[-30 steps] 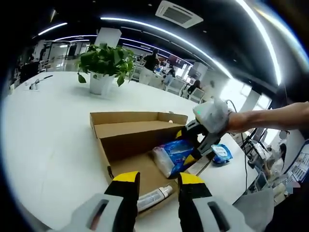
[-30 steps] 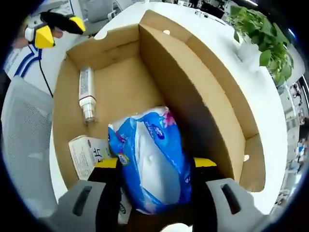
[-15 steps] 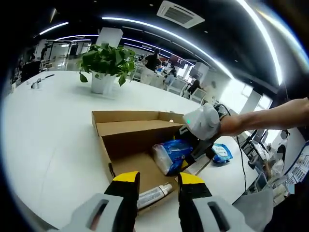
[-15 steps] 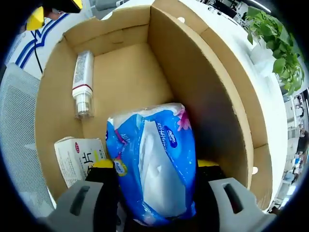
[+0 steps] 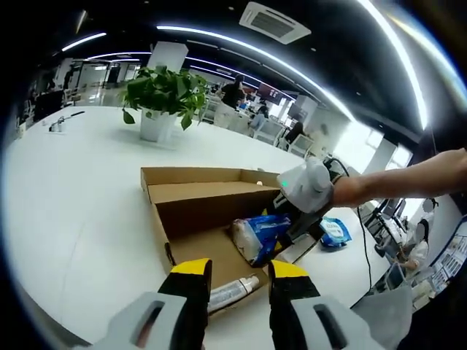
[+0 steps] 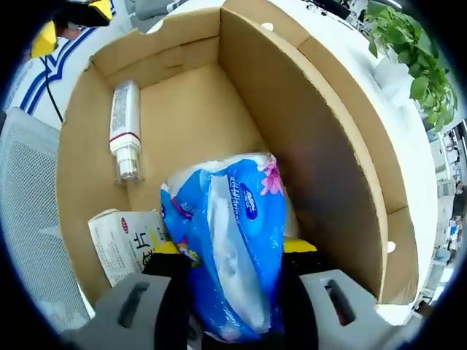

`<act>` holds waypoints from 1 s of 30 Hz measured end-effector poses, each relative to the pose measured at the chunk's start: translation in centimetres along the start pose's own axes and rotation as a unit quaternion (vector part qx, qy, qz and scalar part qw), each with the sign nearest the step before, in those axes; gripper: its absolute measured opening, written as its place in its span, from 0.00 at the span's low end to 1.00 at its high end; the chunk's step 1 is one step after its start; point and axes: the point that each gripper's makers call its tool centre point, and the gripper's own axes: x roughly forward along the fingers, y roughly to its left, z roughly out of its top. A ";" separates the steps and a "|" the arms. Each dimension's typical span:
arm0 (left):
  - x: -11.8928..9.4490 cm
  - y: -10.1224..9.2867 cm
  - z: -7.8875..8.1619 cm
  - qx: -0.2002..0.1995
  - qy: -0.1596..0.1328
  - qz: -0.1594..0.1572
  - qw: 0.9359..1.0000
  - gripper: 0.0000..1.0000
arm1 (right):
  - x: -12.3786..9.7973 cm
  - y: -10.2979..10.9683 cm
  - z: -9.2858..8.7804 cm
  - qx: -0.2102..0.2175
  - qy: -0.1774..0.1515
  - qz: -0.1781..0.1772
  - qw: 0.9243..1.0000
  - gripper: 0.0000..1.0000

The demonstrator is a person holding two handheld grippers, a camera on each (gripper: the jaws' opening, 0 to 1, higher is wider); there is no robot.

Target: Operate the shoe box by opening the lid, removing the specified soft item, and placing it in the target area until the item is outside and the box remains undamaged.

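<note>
Right gripper (image 6: 235, 251): jaws pinched on the blue tissue pack (image 6: 232, 240), one yellow tip on each side, at the bottom centre of the right gripper view. Left gripper (image 5: 232, 271): jaws spread with nothing between them, at the bottom centre of the left gripper view, above the near edge of the shoe box (image 5: 191, 208).

The pack is inside the open box, in the lower middle of the right gripper view, close beside the tall cardboard wall to its right. Its lower end is hidden between the jaws (contact with the box floor cannot be told). To its left the floor is bare up to a tube (image 6: 124, 133) lying along the left wall. A white carton (image 6: 133, 244) lies at lower left, touching the pack.

In the left gripper view the lid (image 5: 208, 176) lies folded back on the white table (image 5: 73, 189). A potted plant (image 5: 160, 98) stands upper left, well apart; a second blue pack (image 5: 337, 232) lies on the table right of the box.
</note>
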 end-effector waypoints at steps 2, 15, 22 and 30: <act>0.0 0.0 0.0 0.000 -0.001 0.000 1.000 0.31 | -0.1 0.0 0.0 0.009 0.001 -0.003 1.000 0.35; -0.5 -0.2 0.5 0.001 -0.008 -0.001 1.000 0.31 | -1.6 -0.2 0.9 0.024 -0.028 -0.034 0.999 0.27; -0.6 -0.4 0.7 0.002 -0.010 -0.004 1.000 0.31 | -2.7 -0.5 1.5 0.031 -0.043 -0.044 0.998 0.26; -0.6 -0.8 0.9 0.003 -0.012 -0.009 1.000 0.30 | -4.4 -0.5 1.7 0.028 -0.056 -0.057 0.996 0.26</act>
